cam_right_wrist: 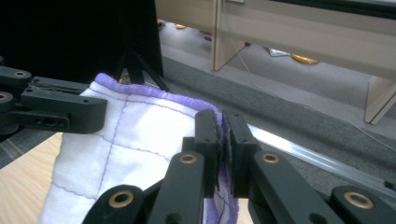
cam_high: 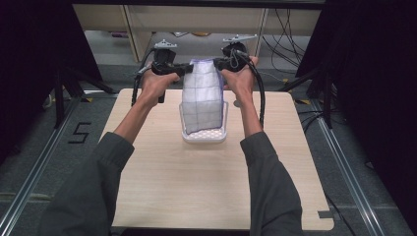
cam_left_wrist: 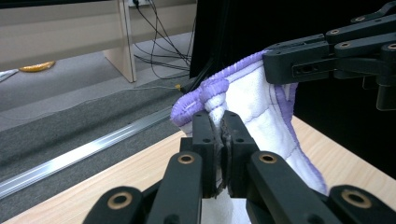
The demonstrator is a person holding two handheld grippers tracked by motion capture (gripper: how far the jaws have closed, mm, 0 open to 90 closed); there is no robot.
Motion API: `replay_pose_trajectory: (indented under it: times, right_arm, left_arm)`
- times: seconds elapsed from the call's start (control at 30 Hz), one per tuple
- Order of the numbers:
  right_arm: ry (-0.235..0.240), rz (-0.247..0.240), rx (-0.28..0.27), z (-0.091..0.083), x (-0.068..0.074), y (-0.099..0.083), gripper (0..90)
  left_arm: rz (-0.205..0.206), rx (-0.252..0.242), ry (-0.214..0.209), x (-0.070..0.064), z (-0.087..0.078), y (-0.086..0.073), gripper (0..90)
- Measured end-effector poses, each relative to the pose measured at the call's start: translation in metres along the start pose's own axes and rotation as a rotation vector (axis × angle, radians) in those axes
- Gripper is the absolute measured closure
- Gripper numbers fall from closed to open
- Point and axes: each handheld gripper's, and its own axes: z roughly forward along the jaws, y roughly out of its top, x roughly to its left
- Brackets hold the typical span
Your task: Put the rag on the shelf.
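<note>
Cloth (cam_high: 202,96), white and quilted with a purple stitched border, hangs stretched between the two grippers above the white tray (cam_high: 183,129) that sits on the wooden table (cam_high: 196,182); its lower edge droops down into or just onto that tray, though whether it truly rests on the tray floor I cannot tell. The left gripper (cam_high: 178,70) has its jaws clamped together on the upper corner to the tray's left side, and the left gripper view shows the purple hem (cam_left_wrist: 205,95) bunched and rolled right above the pinched jaws. The right gripper (cam_high: 220,64) is likewise closed tight on the opposite upper corner, with the border (cam_right_wrist: 154,95) running flat from its jaws toward the other gripper. Judging from how it sags and folds, the cloth is light, soft and entirely limp: it will hold no shape of its own, and any slack between the two grips will let the middle belly down toward the tray. The thick hem looks like the surest place to grip, since the stitching gives the jaws something to bite and the plush face between seams could slide. Keeping the two corners level and apart should keep the sheet flat; bringing them together would make it fold over the tray.
</note>
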Motion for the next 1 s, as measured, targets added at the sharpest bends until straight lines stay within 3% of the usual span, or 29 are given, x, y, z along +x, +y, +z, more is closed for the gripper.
replay_pose_trajectory:
  times: [0.2, 0.37, 0.43, 0.47, 0.53, 0.7, 0.83, 0.93, 1.0]
  right_arm:
    - [-0.004, 0.041, 0.026, 0.017, -0.005, -0.014, 85.5]
    - [-0.018, 0.027, 0.054, 0.029, -0.008, -0.020, 85.5]
    - [-0.023, 0.040, 0.077, 0.033, -0.007, -0.023, 85.4]
    - [-0.026, 0.008, 0.090, 0.035, -0.009, -0.025, 85.4]
    - [-0.037, 0.041, 0.122, 0.038, -0.008, -0.029, 85.3]
    - [-0.034, 0.063, 0.169, 0.046, -0.011, -0.041, 85.1]
    - [-0.033, 0.056, 0.185, 0.050, -0.014, -0.048, 84.7]
    - [-0.027, 0.067, 0.227, 0.054, -0.016, -0.055, 81.7]
    - [-0.024, 0.072, 0.226, 0.056, -0.018, -0.059, 77.7]
  left_arm:
    - [-0.023, 0.020, 0.016, 0.008, 0.013, -0.013, 85.0]
    - [-0.035, 0.054, 0.033, 0.017, 0.022, -0.024, 84.9]
    - [-0.043, 0.061, 0.025, 0.017, 0.025, -0.029, 84.9]
    - [-0.045, 0.068, 0.026, 0.018, 0.026, -0.031, 85.0]
    - [-0.040, 0.086, 0.026, 0.019, 0.028, -0.035, 85.0]
    - [-0.033, 0.120, 0.016, 0.019, 0.033, -0.043, 85.0]
    - [-0.035, 0.149, 0.008, 0.020, 0.036, -0.047, 84.8]
    - [-0.045, 0.149, 0.011, 0.019, 0.039, -0.052, 84.6]
    - [-0.041, 0.165, 0.008, 0.019, 0.040, -0.054, 83.7]
